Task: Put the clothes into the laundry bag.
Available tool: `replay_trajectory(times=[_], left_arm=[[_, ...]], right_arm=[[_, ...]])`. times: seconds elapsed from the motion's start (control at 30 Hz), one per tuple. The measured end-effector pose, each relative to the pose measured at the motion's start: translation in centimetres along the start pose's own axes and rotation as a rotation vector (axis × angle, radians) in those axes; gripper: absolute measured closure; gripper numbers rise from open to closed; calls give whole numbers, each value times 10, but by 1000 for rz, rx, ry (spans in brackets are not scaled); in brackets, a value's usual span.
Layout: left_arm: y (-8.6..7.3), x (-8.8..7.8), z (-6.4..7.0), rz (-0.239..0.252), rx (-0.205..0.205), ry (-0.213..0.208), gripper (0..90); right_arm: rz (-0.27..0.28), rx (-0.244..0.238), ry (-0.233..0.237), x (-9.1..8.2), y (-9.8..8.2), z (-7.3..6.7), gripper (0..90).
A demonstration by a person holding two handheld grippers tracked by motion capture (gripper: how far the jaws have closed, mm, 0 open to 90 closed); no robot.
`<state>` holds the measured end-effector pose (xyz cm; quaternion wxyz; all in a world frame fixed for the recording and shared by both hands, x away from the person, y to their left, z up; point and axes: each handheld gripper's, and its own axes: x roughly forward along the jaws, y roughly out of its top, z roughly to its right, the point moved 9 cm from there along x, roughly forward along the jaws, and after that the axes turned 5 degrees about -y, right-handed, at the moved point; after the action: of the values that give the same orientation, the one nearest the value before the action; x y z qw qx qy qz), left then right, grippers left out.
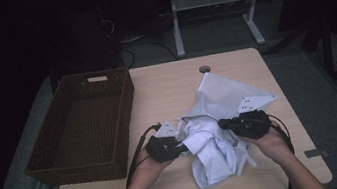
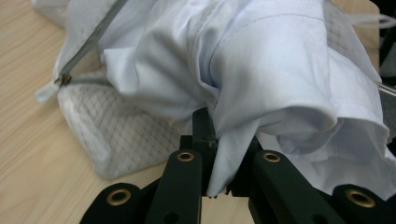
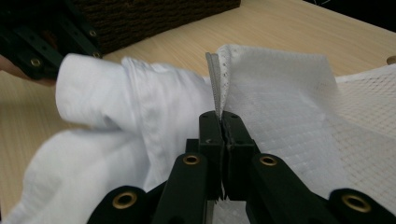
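Observation:
A crumpled white shirt (image 1: 216,154) lies at the middle of the table, partly against a white mesh laundry bag (image 1: 225,95) that spreads out behind it. My left gripper (image 1: 180,148) comes in from the left and is shut on a fold of the shirt (image 2: 261,70), with the cloth pinched between its jaws (image 2: 212,140). The mesh bag (image 2: 116,135) and its grey zipper (image 2: 63,79) lie beside that fold. My right gripper (image 1: 225,124) is shut on the bag's seamed edge (image 3: 219,84), jaws closed (image 3: 220,123) tight. The shirt (image 3: 140,107) bulges just left of it.
A dark brown wicker basket (image 1: 41,166) stands on the table's left side, its inside bare. It also shows as a dark woven wall (image 3: 154,14) behind the cloth. The table has a cable hole (image 1: 204,69) at the back. A desk frame (image 1: 175,17) stands beyond.

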<state>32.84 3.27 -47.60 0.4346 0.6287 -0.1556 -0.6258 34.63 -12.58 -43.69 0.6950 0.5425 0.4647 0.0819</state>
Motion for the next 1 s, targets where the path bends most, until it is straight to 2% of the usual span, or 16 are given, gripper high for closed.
replay_trajectory(times=[0.13,0.23,0.5,0.7,0.83,1.0], left_arm=[[8,10,1,6,12,-10,844],[16,17,-1,22,4,-20,842],[33,35,-6,39,10,-15,842],[45,50,-11,55,10,19,843],[55,63,-17,81,-8,58,845],[64,74,-23,100,-27,71,845]], right_arm=[[6,-14,-6,-3,3,-1,878],[12,-14,-13,-5,4,2,879],[35,-29,-12,-12,11,-1,879],[39,-36,-6,-15,14,-3,882],[39,-47,1,-18,15,-5,882],[38,-45,0,-19,14,-3,882]])
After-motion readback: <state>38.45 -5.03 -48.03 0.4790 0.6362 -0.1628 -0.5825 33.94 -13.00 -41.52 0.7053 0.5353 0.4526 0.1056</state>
